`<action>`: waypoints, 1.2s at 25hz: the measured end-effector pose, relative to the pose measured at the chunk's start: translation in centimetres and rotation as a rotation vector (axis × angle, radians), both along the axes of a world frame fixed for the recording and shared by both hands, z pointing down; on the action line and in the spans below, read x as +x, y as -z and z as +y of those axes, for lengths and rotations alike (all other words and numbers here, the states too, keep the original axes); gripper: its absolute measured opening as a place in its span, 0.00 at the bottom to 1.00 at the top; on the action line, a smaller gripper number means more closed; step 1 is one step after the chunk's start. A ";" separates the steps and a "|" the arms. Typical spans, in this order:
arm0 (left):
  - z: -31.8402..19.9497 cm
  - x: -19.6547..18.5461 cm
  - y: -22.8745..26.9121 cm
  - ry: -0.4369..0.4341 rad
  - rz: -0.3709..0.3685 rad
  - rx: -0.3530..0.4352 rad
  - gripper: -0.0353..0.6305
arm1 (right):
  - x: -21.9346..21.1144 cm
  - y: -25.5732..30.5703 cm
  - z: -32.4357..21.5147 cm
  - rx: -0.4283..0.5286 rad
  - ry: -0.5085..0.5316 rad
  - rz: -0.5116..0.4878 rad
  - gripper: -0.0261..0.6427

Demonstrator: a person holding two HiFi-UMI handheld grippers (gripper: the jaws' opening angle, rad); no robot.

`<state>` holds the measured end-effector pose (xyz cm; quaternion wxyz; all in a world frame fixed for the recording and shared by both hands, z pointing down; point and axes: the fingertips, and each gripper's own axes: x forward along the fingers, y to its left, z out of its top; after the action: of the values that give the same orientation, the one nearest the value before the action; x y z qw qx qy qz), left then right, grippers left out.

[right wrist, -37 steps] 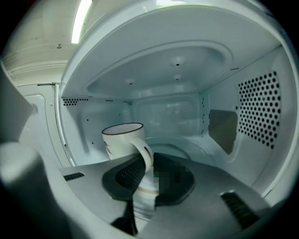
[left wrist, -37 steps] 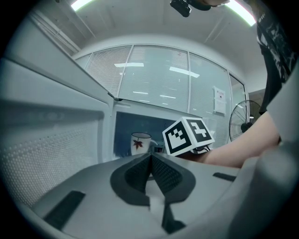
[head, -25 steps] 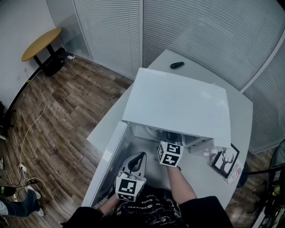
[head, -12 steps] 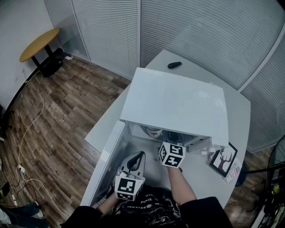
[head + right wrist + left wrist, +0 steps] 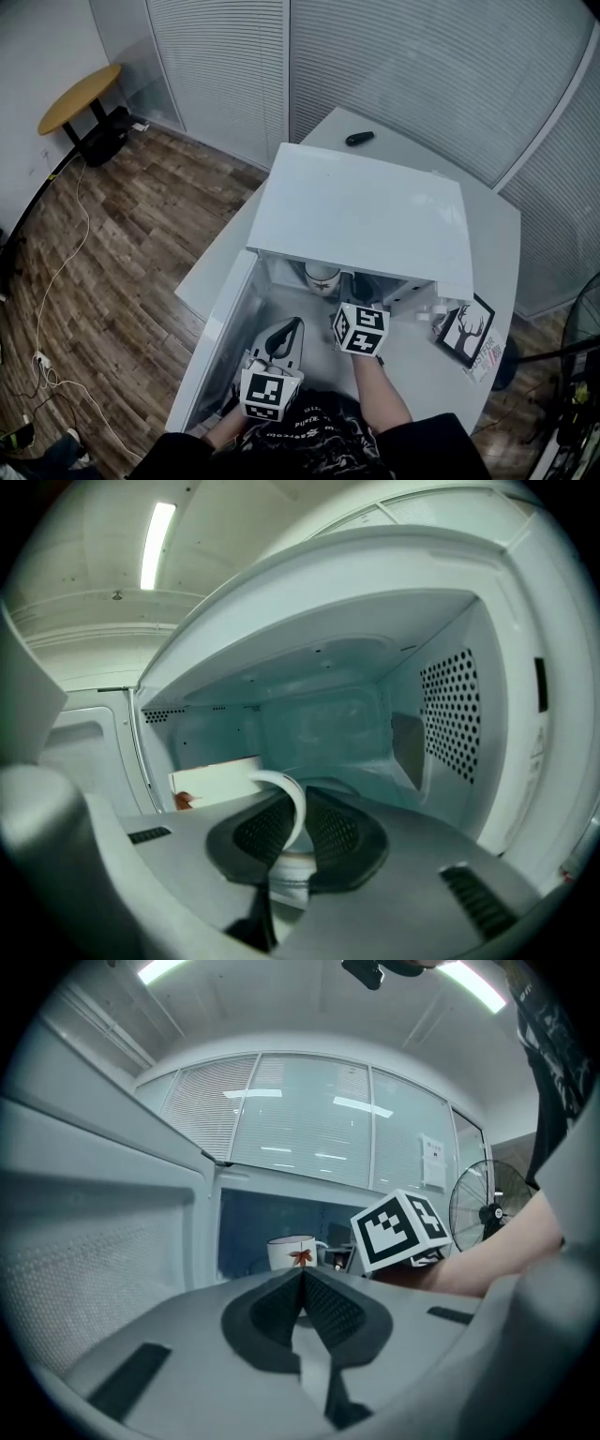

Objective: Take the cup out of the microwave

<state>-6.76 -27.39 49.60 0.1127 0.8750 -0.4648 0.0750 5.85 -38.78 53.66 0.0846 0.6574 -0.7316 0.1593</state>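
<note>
White ceramic cup with red leaf [image 5: 214, 782] sat at right gripper's [image 5: 304, 793] ten o'clock, handle [image 5: 299, 808] pinched in its narrowed jaws, lower body hidden, left gripper [image 5: 302, 1277] pressed closed, empty.

The microwave [image 5: 366, 211] stands open, its door [image 5: 217, 342] swung out left like a wall. The cup [image 5: 322, 277] sits in the mouth; behind it the cavity [image 5: 319, 714] is free to the perforated right wall [image 5: 450, 714]. Right of the opening the table [image 5: 433, 370] is open up to a deer card [image 5: 466, 331].
</note>
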 end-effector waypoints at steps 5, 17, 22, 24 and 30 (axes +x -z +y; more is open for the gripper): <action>0.5 0.1 0.4 -0.001 -0.002 0.012 0.06 | 0.2 0.5 1.0 0.009 0.001 -0.005 0.10; 1.7 0.0 0.8 0.031 0.001 0.014 0.06 | 0.7 1.1 3.7 0.011 0.011 0.011 0.10; 2.3 -0.2 0.7 0.059 -0.005 0.015 0.06 | 0.7 1.9 5.0 0.025 0.031 0.028 0.10; 2.7 -0.3 0.4 0.075 -0.015 0.011 0.06 | 0.7 2.1 5.7 0.026 0.031 0.021 0.10; 4.0 0.3 0.7 0.102 -0.001 0.005 0.06 | 1.4 2.5 8.1 0.024 0.032 0.010 0.10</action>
<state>-6.46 -23.42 48.85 0.1138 0.8504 -0.5091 0.0683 7.29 -30.67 51.21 0.0830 0.6475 -0.7434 0.1457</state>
